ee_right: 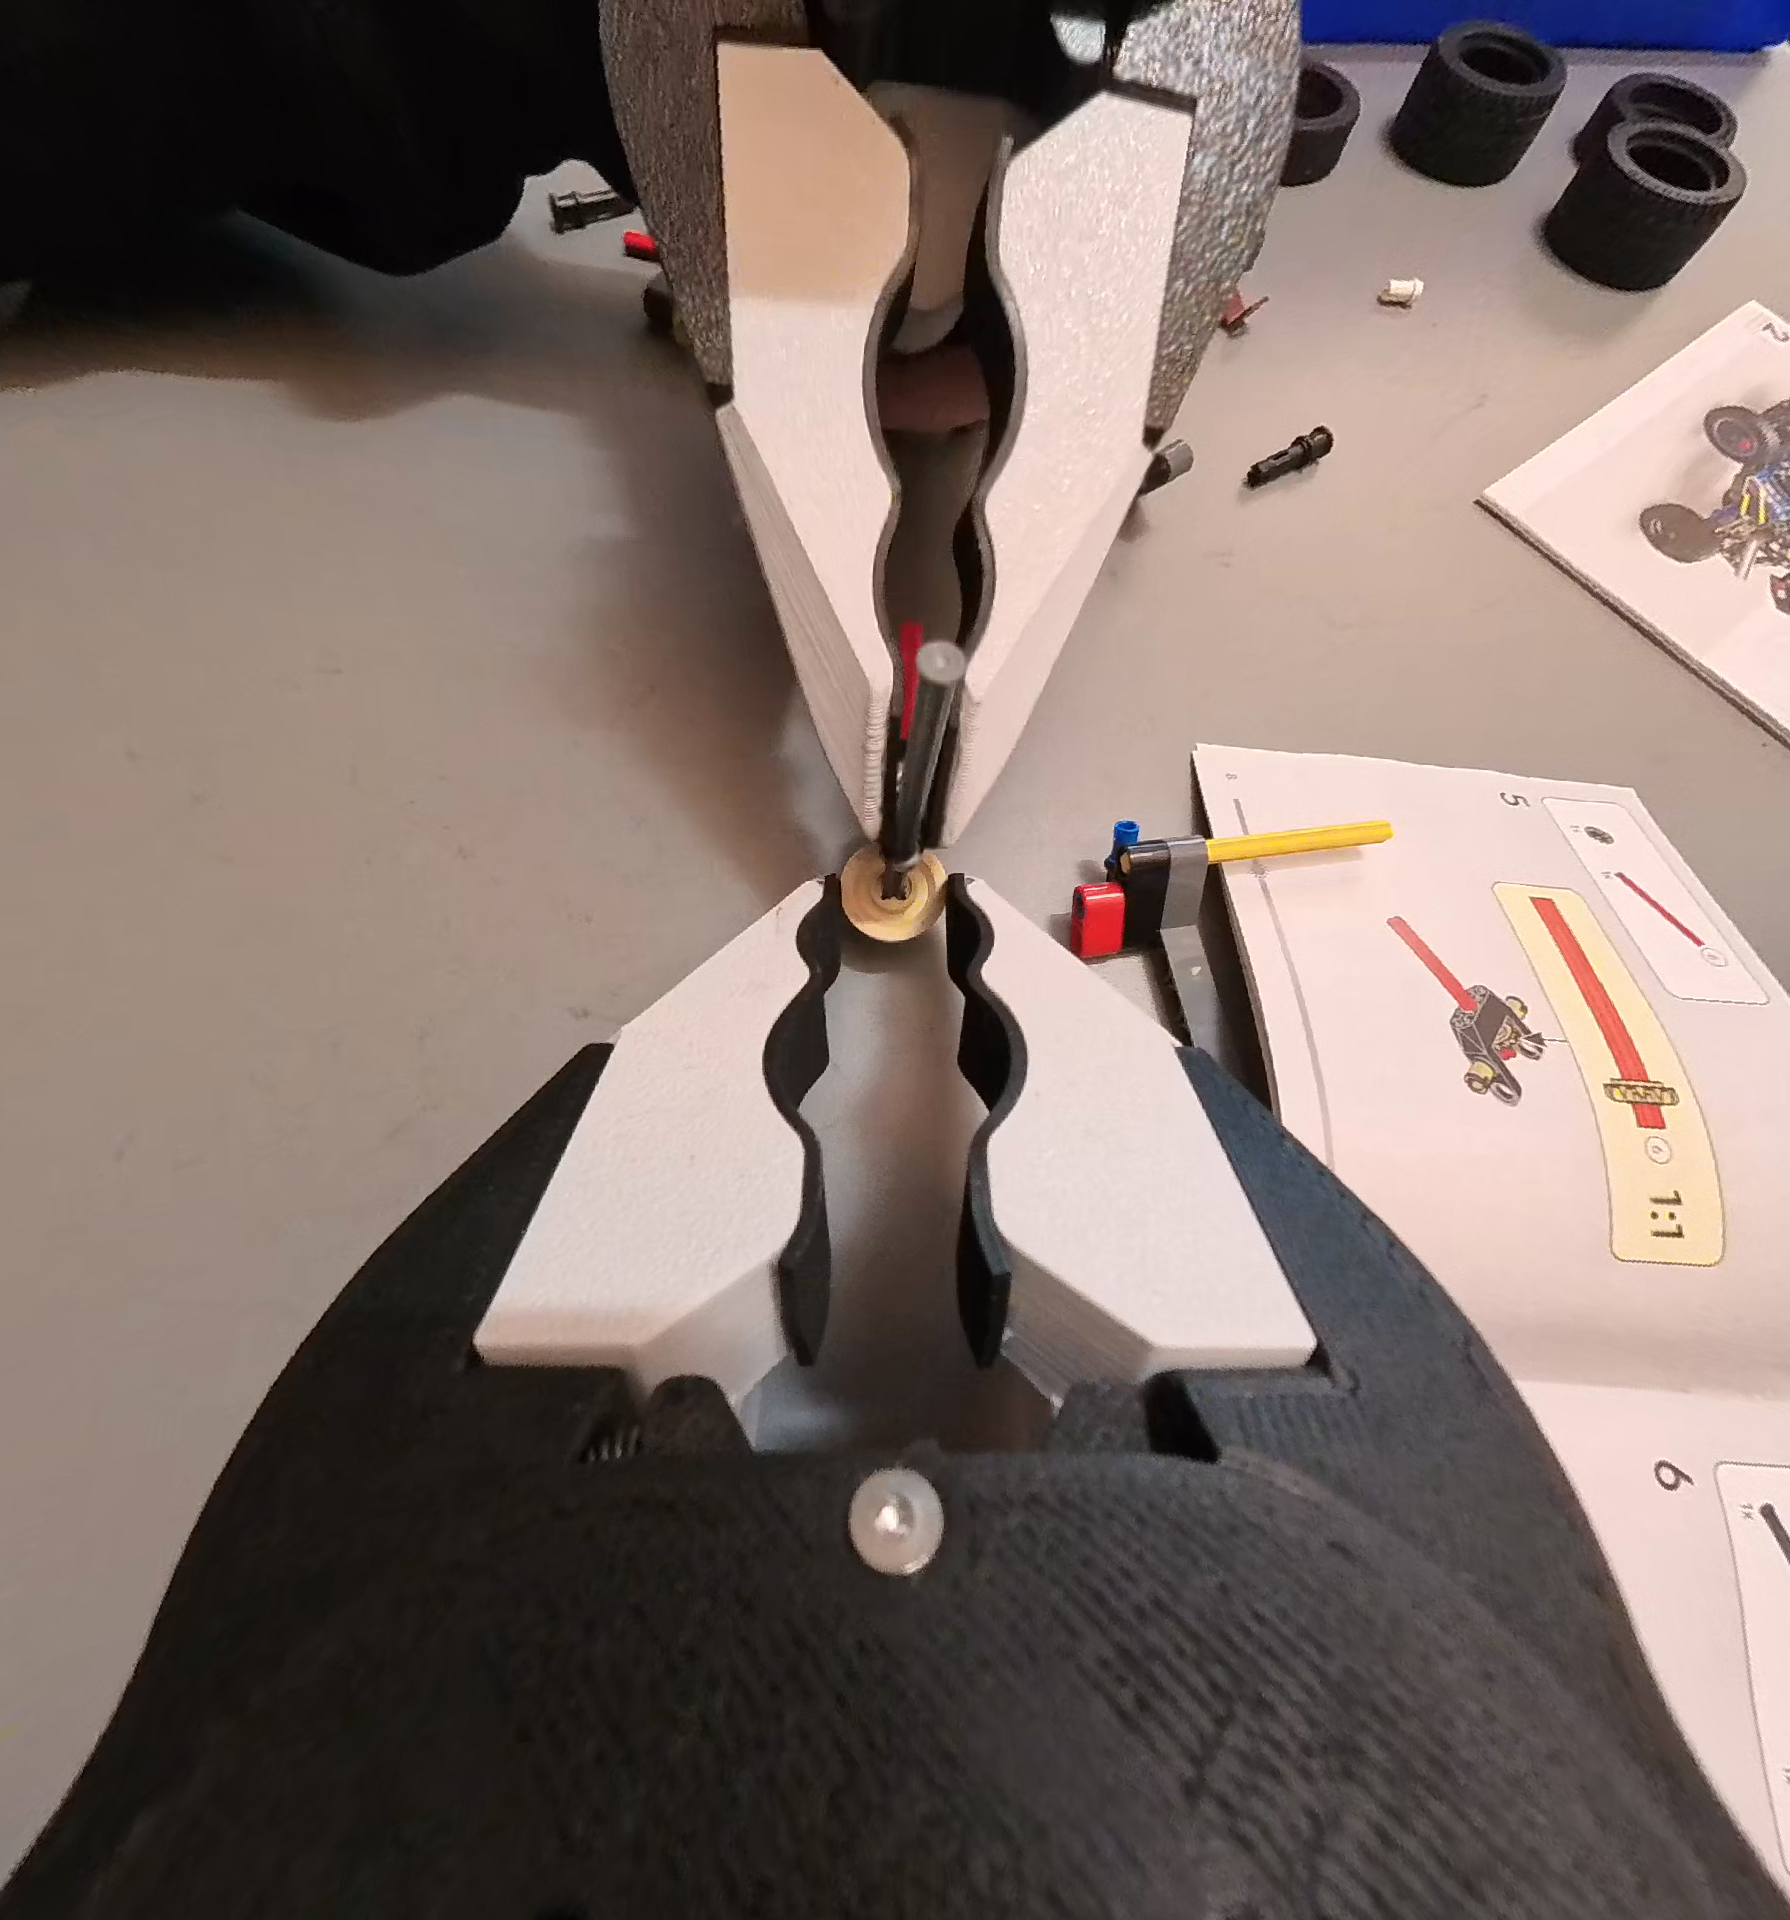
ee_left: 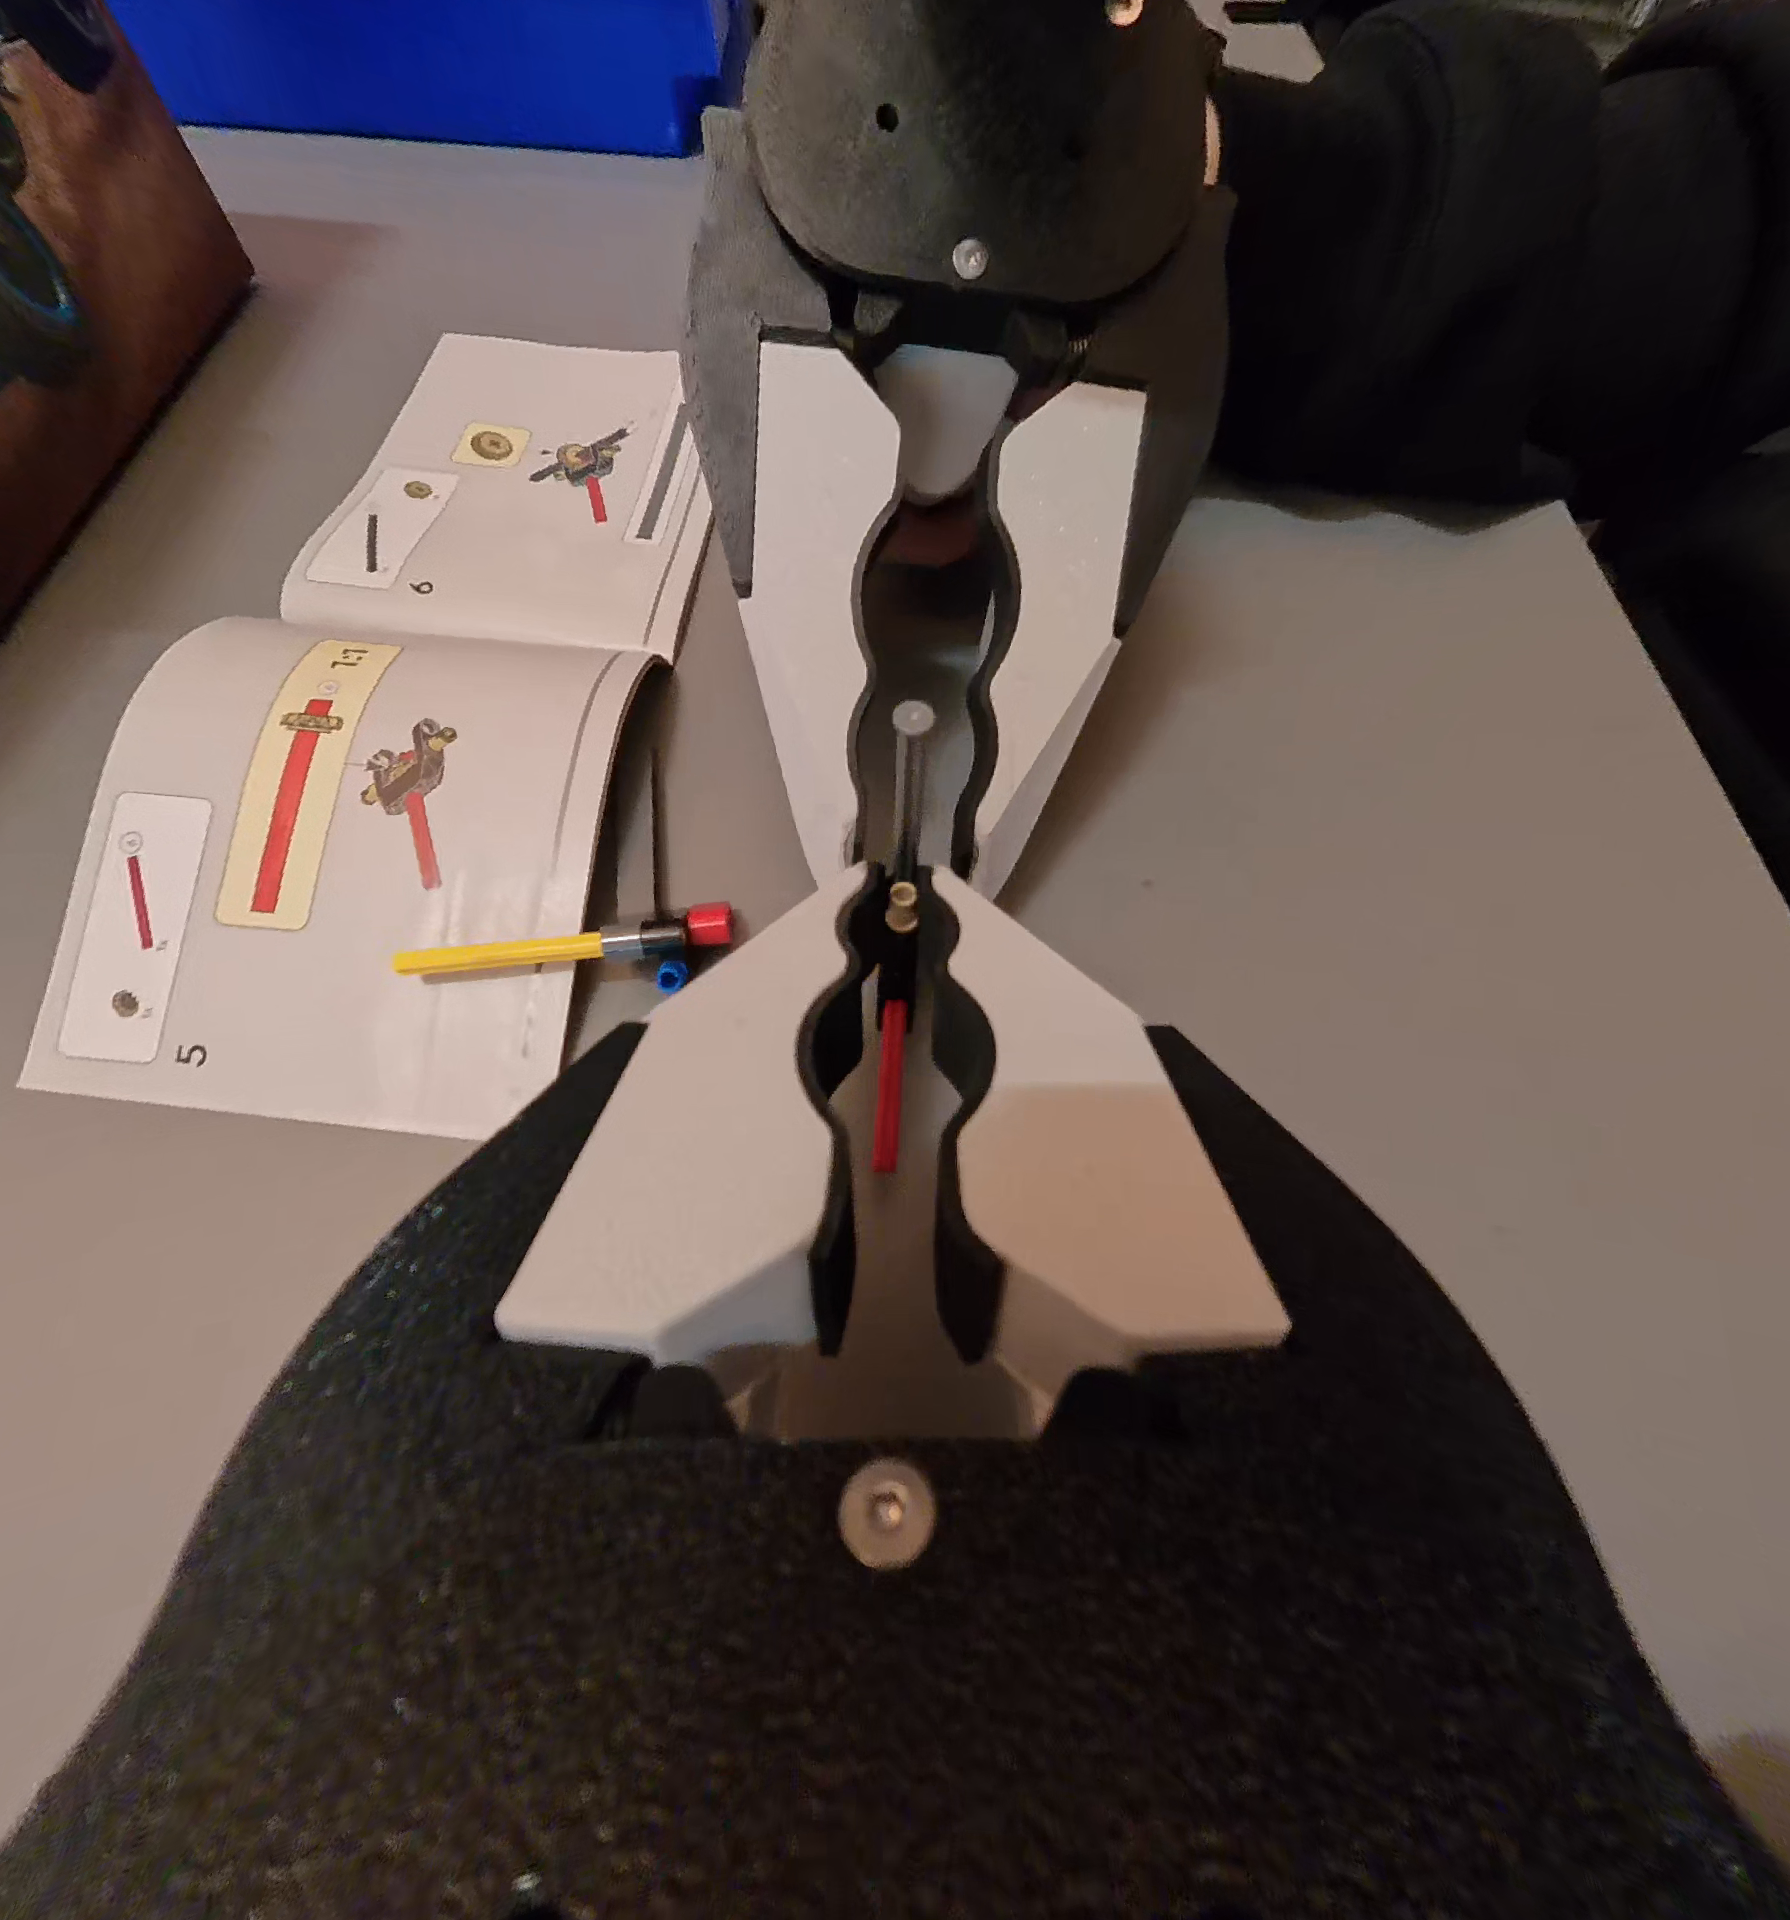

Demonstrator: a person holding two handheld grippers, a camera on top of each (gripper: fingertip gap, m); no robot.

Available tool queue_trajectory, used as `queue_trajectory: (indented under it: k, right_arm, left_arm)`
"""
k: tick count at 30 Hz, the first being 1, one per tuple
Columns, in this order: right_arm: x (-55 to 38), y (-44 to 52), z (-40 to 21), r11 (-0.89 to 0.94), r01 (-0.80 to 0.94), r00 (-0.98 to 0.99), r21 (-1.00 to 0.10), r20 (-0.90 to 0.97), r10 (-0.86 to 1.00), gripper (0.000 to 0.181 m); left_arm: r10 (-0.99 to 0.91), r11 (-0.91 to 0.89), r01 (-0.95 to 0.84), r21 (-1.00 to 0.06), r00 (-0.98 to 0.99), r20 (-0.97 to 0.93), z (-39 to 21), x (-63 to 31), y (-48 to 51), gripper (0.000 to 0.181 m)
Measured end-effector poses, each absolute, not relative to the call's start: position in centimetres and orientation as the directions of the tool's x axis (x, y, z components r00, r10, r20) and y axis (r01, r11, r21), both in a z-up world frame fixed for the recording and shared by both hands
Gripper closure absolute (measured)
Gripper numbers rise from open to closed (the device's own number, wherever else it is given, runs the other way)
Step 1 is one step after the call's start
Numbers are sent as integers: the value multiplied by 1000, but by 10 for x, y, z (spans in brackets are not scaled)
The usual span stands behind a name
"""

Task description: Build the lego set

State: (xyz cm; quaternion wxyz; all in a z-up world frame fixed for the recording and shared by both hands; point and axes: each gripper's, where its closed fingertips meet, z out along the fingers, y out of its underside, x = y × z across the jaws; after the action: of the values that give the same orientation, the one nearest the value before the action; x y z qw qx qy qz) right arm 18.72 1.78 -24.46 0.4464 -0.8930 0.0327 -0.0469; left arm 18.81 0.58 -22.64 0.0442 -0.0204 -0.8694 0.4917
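A grey worktop fills both views, with a blue bin at the top edge and a dark printed box at the upper left of the left wrist view. The two grippers meet tip to tip at mid frame. The left gripper has its fingers closed on a small assembly: a red axle runs back between the fingers toward the camera, and a tan piece sits at the tips. In the right wrist view the right gripper pinches a tan gear at its very tips, fingers closed on it. A black axle slants from the gear's centre hole up into the left gripper's tips; whether it is seated in the hole I cannot tell. An open booklet lies at the left of the left wrist view. Just beside its edge rests a sub-assembly with a yellow axle, grey and black parts, a red block and a blue pin. In the upper right of the right wrist view stand black tyres; below them lie a loose black pin and a second booklet.
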Motion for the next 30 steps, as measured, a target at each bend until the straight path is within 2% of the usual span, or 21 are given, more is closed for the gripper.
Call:
queue_trajectory:
  k: [3, 6, 12, 16, 18, 30]
  right_arm:
    - [187, 18, -245, -602, -16, 993, -798, 57, -101, 162]
    - [188, 18, -246, -604, -21, 993, -797, 52, -102, 162]
    - [188, 18, -246, -605, -24, 994, -796, 48, -102, 162]
    - [188, 18, -246, -605, -25, 994, -796, 46, -102, 162]
    - [188, 18, -246, -604, -25, 994, -796, 46, -102, 162]
    - [189, 18, -245, -600, -38, 993, -799, 34, -109, 162]
  left_arm:
    - [76, 520, -4, -854, -996, 52, -226, 185, 5, 179]
    - [48, 512, 3, -859, -999, 25, -221, 187, 4, 168]
    - [2, 495, 15, -869, -1000, -16, -210, 188, 4, 163]
    - [-24, 517, 50, -854, -997, -72, -209, 188, 0, 168]
    - [-29, 540, 66, -839, -995, -96, -211, 188, -2, 179]
    - [50, 544, 84, -835, -996, -68, -213, 187, 0, 180]
